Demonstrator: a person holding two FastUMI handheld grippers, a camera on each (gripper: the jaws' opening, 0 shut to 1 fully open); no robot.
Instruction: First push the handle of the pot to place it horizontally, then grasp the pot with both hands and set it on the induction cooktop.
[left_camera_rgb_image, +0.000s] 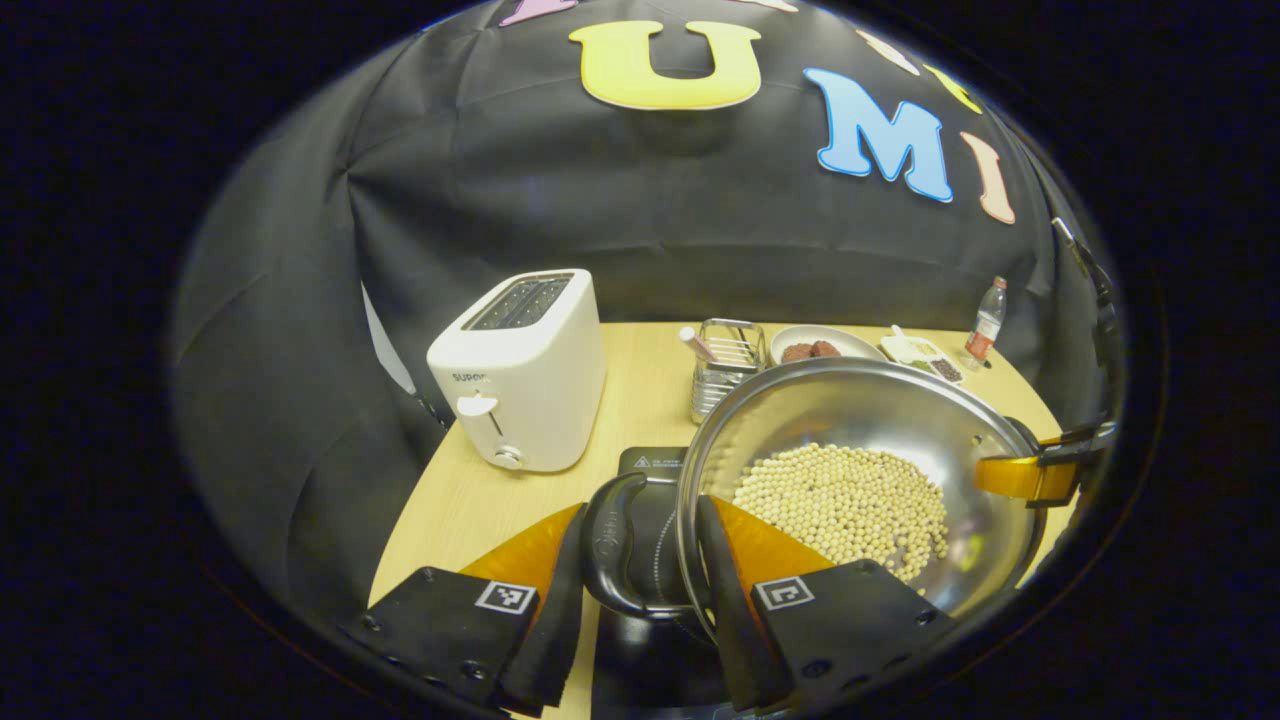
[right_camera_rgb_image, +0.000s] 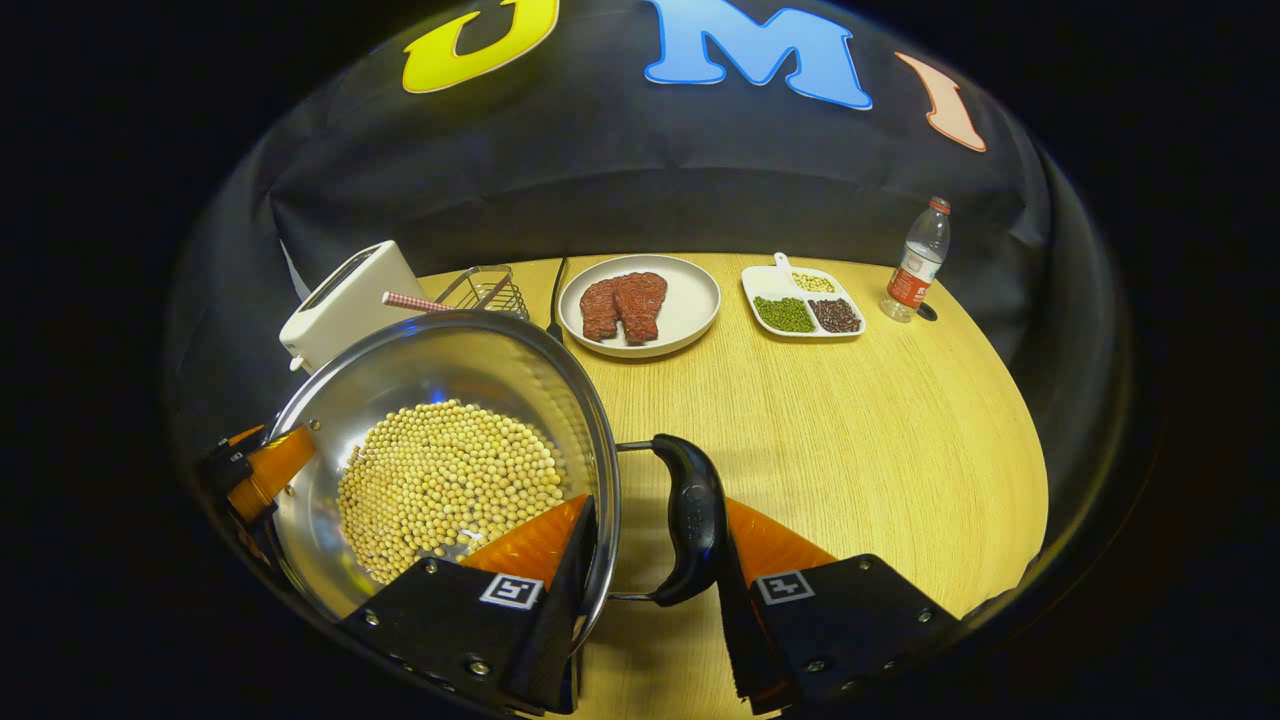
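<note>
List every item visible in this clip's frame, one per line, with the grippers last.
pot: 1, steel, two black side handles, held between both grippers
soybeans: many, pale yellow, inside pot
induction cooktop: 1, black, under pot's left side
toaster: 1, white, table's left
wire rack: 1, metal, behind pot
plate: 1, white, holding red meat, far centre
divided dish: 1, white, beans inside, right of plate
bottle: 1, clear, far right
table: 1, light wood
left gripper: 1, around left handle
right gripper: 1, around right handle

Left gripper (left_camera_rgb_image: 640, 590) with black screw-fastened finger mounts, square black-and-white marker tags on each, right gripper (right_camera_rgb_image: 650, 590) of matching build and markings
</note>
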